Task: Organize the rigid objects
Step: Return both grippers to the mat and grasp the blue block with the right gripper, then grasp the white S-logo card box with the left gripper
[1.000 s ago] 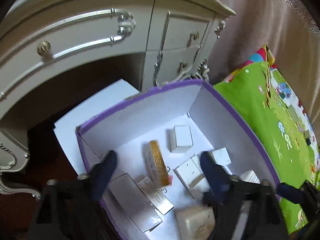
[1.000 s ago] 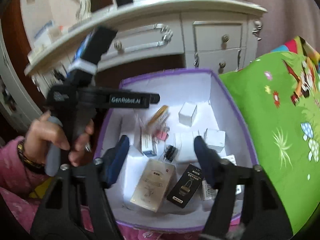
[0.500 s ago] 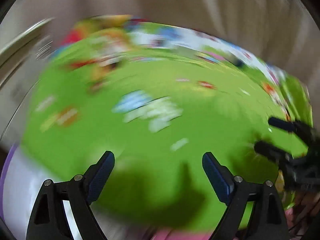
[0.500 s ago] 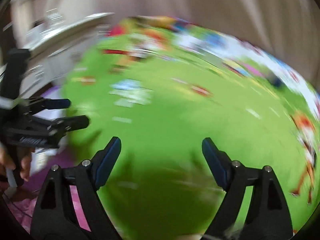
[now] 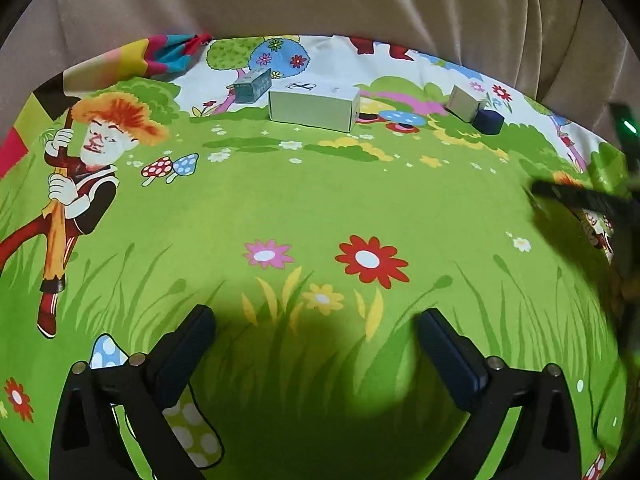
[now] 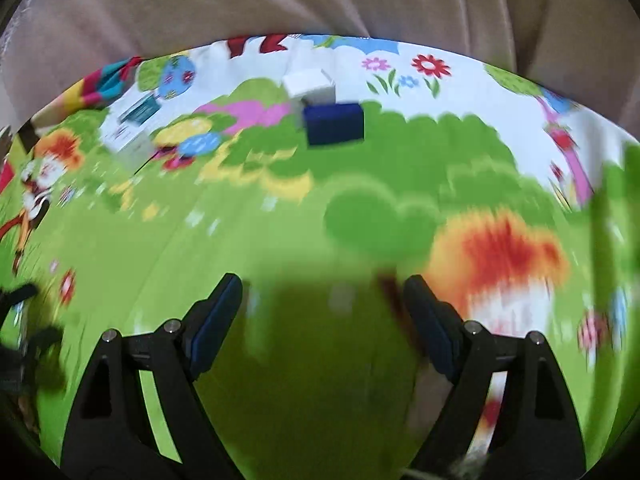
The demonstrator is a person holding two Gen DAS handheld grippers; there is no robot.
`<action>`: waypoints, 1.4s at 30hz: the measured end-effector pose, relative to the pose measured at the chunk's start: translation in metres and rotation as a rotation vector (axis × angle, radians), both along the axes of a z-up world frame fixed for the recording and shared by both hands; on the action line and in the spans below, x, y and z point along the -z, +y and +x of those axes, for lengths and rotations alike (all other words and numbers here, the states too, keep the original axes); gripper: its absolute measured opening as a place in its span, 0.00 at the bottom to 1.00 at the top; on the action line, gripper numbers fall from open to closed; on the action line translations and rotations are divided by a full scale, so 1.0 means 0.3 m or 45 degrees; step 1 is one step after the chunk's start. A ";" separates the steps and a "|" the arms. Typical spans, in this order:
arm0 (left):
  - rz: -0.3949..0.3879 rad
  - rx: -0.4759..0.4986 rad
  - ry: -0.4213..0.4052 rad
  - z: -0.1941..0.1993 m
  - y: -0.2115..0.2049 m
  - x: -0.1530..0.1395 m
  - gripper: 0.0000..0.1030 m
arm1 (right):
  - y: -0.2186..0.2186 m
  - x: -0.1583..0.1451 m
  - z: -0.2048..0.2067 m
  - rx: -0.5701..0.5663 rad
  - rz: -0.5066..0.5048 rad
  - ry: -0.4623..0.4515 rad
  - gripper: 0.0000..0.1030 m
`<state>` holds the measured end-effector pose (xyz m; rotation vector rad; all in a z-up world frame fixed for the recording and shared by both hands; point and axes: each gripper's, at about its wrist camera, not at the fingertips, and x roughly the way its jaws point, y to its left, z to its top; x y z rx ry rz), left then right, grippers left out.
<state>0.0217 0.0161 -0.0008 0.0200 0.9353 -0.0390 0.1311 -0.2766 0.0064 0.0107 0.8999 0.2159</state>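
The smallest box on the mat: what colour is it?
Dark navy blue, clearest in the left wrist view.

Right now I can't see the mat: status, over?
Left tongs open, empty. Right tongs open, empty. Four boxes at mat's far edge: long white box, navy box. Path clear.

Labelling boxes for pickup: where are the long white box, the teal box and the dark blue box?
long white box (image 5: 313, 110): left wrist view, front face.
teal box (image 5: 252, 86): left wrist view, side face.
dark blue box (image 6: 334, 123): right wrist view, front face.
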 end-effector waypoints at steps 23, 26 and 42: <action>0.000 -0.015 0.001 0.013 0.005 0.004 1.00 | -0.043 -0.024 0.328 -0.791 0.017 -0.027 0.55; 0.000 -0.013 0.001 0.012 0.006 0.005 1.00 | -0.026 -0.015 0.233 -0.817 -0.028 -0.039 0.55; 0.005 -0.070 0.010 0.008 0.008 0.005 1.00 | 0.003 -0.003 0.130 -0.377 -0.082 -0.030 0.55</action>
